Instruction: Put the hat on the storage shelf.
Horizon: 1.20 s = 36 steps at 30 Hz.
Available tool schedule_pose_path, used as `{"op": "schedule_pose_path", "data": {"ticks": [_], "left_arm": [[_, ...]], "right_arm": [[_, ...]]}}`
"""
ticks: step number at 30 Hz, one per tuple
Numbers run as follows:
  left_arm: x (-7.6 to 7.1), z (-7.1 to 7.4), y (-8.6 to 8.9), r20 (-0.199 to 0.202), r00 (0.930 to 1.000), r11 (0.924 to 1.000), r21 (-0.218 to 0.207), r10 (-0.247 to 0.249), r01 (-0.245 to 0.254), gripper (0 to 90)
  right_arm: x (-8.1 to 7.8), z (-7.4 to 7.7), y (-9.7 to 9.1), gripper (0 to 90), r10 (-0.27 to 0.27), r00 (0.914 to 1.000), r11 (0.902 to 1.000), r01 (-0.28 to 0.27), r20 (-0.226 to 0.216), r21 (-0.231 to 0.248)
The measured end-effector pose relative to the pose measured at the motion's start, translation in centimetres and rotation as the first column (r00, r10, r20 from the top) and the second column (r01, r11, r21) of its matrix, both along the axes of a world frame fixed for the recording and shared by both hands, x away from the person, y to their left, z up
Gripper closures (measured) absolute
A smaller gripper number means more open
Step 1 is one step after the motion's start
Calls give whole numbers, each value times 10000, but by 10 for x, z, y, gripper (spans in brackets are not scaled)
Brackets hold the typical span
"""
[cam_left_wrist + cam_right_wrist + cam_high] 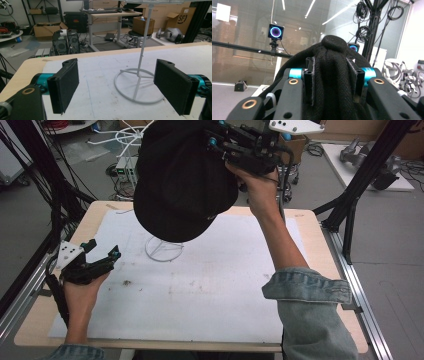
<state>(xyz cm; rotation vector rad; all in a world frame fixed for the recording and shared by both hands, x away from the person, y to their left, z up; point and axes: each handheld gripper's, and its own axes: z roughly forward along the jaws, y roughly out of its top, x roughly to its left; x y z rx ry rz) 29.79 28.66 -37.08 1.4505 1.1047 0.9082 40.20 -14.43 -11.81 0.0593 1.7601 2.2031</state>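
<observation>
A cluttered workshop with desks, shelves and cardboard boxes is seen behind a wooden tabletop (310, 227) covered by a white mat (200, 290). On the mat, a white wire hat stand (164, 249) is set upright, its ring base flat and its thin post rising toward a wire top that is cut off at the upper edge of the left gripper view. A black cap (182, 180) is held in the air above the stand, clear of the mat and apart from the base; its crown fabric is bunched between the jaws of the right gripper (235, 147), which are pinched on it. The left gripper (102, 252) is kept low at the mat's left side, its jaws spread with nothing between them, and the stand's base is framed between them farther off.

The main risk is judged to be a slip: only a fold of soft fabric is pinched, so the cap could be dropped if the hold is loosened early. If the cap is lowered off-centre, the light stand could be tipped or pushed across the mat, since it is not steadied. The post top is hidden under the cap from above, so alignment is hard to judge.

An open cardboard box (143, 25) is seen on a stool in the background, with a small bottle-like item inside it; what else it holds cannot be told.
</observation>
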Motion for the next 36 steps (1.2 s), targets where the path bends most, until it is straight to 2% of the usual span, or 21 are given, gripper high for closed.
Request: {"op": "schedule_pose_path", "data": {"ticks": [7,11,19,22,36], "left_arm": [[-1,0,1,14,10000,10000,-18,25,-25,205],[-1,1,2,6,10000,10000,8,52,-52,204],[-1,1,1,32,10000,10000,-27,52,-52,204],[-1,1,2,48,10000,10000,-20,61,-61,204],[-1,1,2,21,10000,10000,-6,76,-76,204]], "right_arm": [[7,-14,3,645,-271,9979,9996,271,-593,-4],[9,-18,2,637,-522,9950,9985,506,-850,-211],[12,-33,0,628,-1067,9825,9928,968,-1525,-707],[16,-41,-2,627,-1062,9763,9914,895,-1887,-950],[23,-68,3,603,-1448,9590,9841,1139,-2437,-1364]]}}
